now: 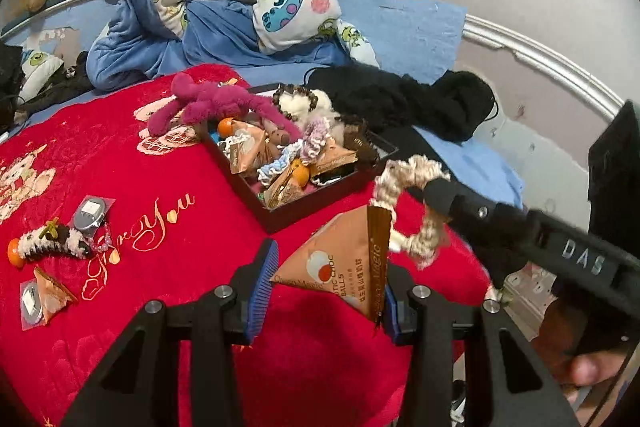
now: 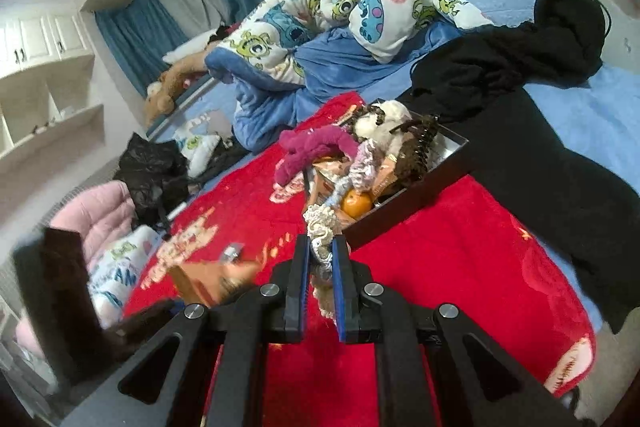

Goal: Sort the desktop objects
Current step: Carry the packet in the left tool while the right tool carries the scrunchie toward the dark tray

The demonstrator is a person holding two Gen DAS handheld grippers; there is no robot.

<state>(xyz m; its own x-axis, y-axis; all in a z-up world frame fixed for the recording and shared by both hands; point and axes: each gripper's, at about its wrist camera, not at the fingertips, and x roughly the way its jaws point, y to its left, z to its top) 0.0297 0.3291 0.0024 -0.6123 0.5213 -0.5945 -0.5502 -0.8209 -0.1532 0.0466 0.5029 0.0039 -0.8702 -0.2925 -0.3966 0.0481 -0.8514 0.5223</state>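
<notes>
With both loads lifted clear of the tray [image 1: 320, 205], the left gripper [image 1: 326, 297] is clamped on a snack pouch [image 1: 340, 263] and the right gripper [image 2: 320, 263] pinches a scrunchie [image 2: 320, 227]. I'd guess they're bound for the sorted row at nine o'clock.

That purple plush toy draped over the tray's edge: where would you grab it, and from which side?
Judging by its pose, take the purple plush by the limbs that hang outside the tray onto the red blanket, coming from above on that open side; its other end lies among the clutter.
</notes>
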